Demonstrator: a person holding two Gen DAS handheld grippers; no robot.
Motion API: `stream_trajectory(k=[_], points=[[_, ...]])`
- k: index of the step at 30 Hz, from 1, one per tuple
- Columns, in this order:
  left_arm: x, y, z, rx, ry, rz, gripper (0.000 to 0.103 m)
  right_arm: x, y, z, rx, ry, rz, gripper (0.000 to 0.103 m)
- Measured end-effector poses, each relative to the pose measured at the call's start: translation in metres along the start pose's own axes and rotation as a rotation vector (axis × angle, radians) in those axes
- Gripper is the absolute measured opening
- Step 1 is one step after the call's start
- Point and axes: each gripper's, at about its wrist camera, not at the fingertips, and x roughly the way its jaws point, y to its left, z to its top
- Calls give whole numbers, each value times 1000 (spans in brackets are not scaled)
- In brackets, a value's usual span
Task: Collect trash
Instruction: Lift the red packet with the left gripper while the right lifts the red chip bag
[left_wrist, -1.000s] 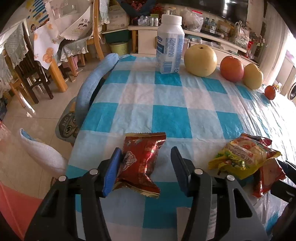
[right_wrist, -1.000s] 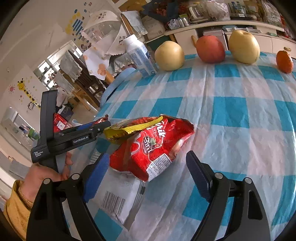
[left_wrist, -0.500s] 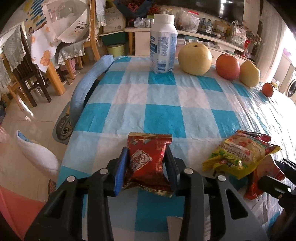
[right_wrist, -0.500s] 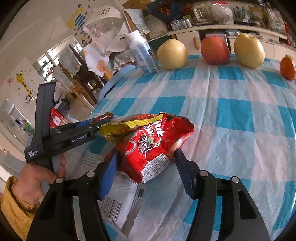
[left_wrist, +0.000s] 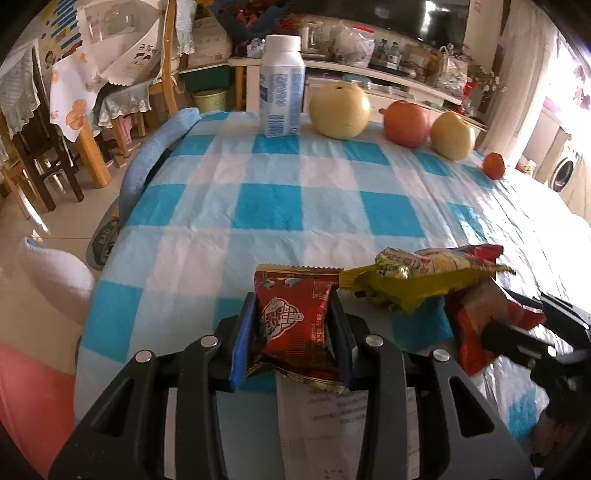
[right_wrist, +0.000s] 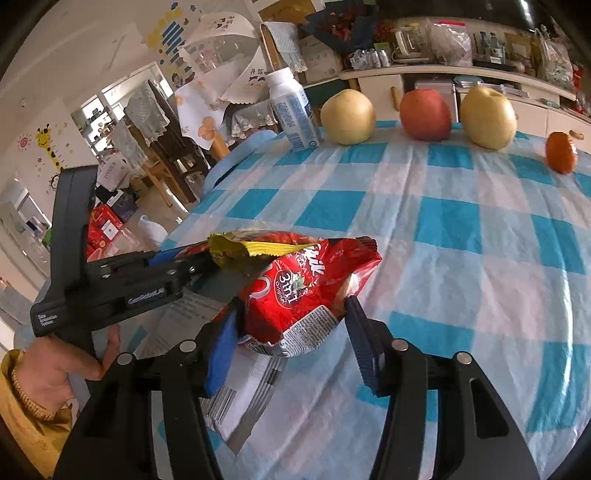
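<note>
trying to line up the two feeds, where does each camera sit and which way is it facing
Left wrist: on the left gripper, looking along its fingers across the checked table; fingers clamp a small red packet.
Right wrist: on the right gripper, facing the same way; fingers on a red snack bag, left hand visible.
Shared: milk bottle, fruit row.

A second ago both grippers stood wide open around the wrappers. Now the left gripper (left_wrist: 291, 334) has closed on the small red packet (left_wrist: 293, 325), and both fingers press its sides. The right gripper (right_wrist: 291, 341) has also closed on the big red snack bag (right_wrist: 303, 291). The yellow wrapper (left_wrist: 413, 280) on top of that bag has come closer to the small red packet than before.
</note>
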Motion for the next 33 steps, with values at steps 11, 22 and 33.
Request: stream_trajectory(k=[11,22,33], points=[[-39,-17,-22,7,-48,-81,39,-43,-9,-17,11,-40,-14,50],[-84,-30,-46,1,-101,-163,39,-86,-13,-30,7,-62,-36,48],[-122,-26,-81,5,-104,-196,39,-81,-23,-50,-12,69,-102,85]])
